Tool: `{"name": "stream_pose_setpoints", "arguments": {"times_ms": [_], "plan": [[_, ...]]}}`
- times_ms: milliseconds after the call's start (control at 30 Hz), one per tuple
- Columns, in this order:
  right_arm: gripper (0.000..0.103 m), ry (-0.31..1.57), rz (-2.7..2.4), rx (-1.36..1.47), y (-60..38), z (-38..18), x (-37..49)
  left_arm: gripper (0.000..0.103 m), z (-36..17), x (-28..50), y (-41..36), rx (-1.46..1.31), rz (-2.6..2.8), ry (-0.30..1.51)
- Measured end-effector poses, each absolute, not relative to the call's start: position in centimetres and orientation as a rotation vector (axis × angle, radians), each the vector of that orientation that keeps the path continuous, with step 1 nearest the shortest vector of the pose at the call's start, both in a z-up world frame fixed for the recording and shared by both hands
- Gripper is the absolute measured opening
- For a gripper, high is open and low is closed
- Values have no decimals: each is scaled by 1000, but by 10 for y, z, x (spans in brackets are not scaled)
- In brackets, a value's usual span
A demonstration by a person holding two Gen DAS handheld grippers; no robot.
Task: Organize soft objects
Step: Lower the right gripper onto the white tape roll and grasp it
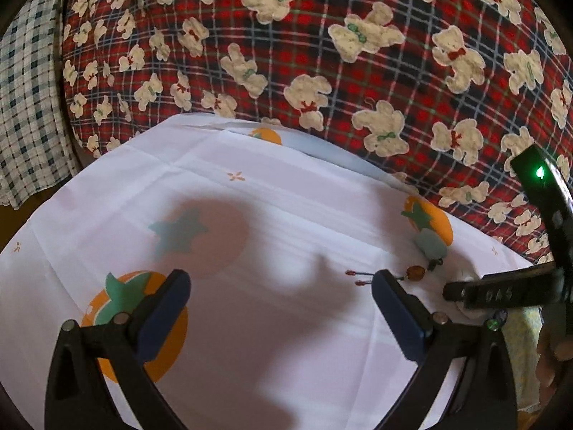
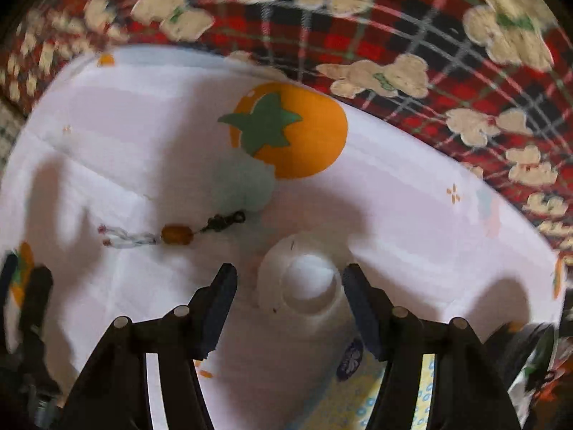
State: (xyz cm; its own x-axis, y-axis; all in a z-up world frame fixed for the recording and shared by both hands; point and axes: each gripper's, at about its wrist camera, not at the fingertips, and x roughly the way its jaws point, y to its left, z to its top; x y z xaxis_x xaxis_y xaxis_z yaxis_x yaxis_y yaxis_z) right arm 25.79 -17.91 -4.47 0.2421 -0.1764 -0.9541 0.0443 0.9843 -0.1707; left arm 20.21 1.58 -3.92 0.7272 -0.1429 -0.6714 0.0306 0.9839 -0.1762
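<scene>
A white cloth (image 1: 250,193) printed with orange persimmons lies flat over a red plaid blanket with cream bears (image 1: 358,71). A pale green soft charm (image 1: 429,245) with an amber bead (image 1: 416,271) and cord rests on the cloth; it also shows in the right wrist view (image 2: 243,186). My left gripper (image 1: 281,286) is open and empty just above the cloth, the charm beside its right finger. My right gripper (image 2: 290,283) is open around a white soft object with a round bulge (image 2: 301,283), not closed on it. The right gripper shows at the right edge of the left wrist view (image 1: 501,290).
A blue-and-white checked fabric (image 1: 28,89) hangs at the far left. A yellow patterned cloth (image 2: 361,401) with a dark blue patch lies under the right gripper. The plaid blanket (image 2: 394,36) covers the whole far side.
</scene>
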Motion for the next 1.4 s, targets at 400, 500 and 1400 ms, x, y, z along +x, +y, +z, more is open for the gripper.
{"name": "stream_pose_setpoints", "arguments": {"times_ms": [400,500,1400], "plan": [[51,1289,-101,-55,-197,-28,252,102,-41,202,18,-174,-105,760],[66,1334,-97,-135,-189,-31,258,102,-42,202,19,-185,-104,759],[65,1031,-193,269,-271,59,223,100,-35,218,-73,33,-447,737]]}}
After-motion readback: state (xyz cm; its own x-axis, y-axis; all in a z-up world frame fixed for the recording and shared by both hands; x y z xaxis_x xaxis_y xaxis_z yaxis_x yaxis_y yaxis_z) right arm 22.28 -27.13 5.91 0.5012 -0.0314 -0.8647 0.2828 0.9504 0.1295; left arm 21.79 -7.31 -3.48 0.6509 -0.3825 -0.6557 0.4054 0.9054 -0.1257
